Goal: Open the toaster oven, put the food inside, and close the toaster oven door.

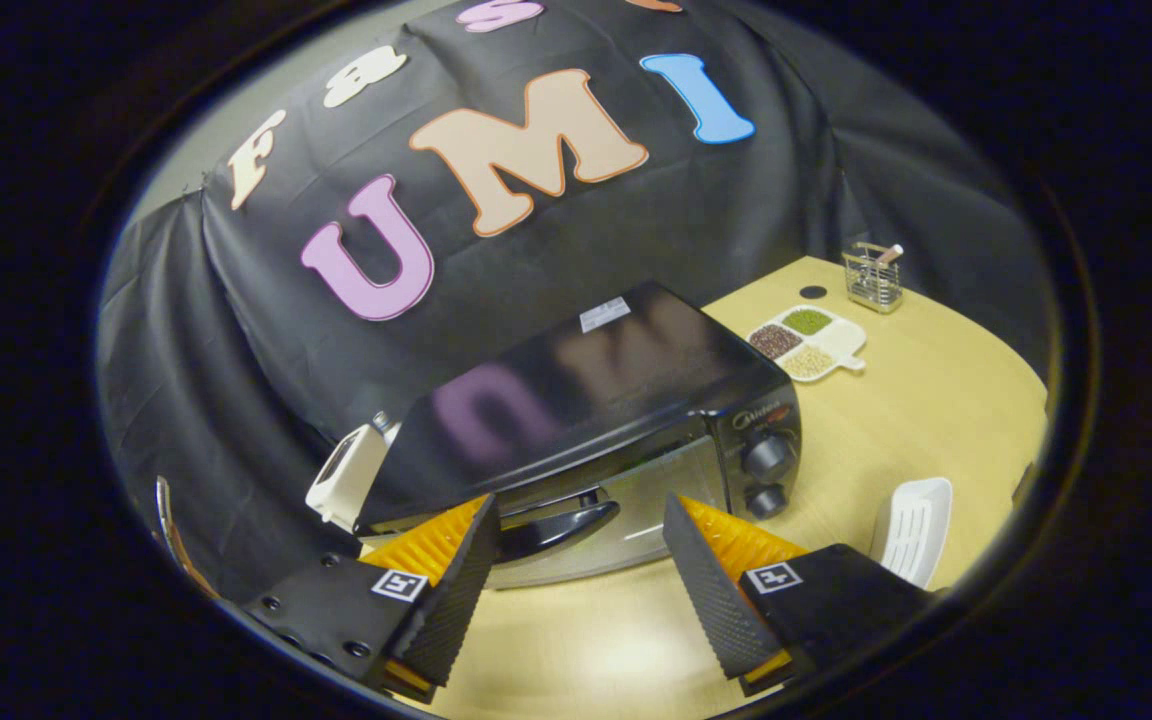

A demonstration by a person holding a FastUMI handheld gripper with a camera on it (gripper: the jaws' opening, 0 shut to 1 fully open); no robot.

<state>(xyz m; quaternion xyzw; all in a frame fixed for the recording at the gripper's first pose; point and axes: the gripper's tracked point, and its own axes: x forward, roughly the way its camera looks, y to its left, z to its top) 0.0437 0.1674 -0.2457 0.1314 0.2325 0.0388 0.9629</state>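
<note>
Spreading wide apart, the fingers of the gripper (576,570) held nothing, with bare wooden table (936,420) showing in the gap between them. Just ahead of the fingertips stood the toaster oven (586,420), its door closed and tilted slightly across the view. The dark door handle (556,525) lay right beyond the one fingertip, in line with the gap but not touched by either finger. Two round knobs (768,470) sat one above the other on the oven's front panel, beside the glass door. Next to the other finger, a white ribbed dish (914,528) rested on the table, apart from the oven. A white object (348,475) stood against the oven's far side, close to the black cloth; what it was could not be told. Farther back on the table, past the oven, lay a white divided tray (808,342) holding green, dark and pale grains in separate compartments. Beyond it stood a small wire basket (874,276) near the table's far edge.
</note>
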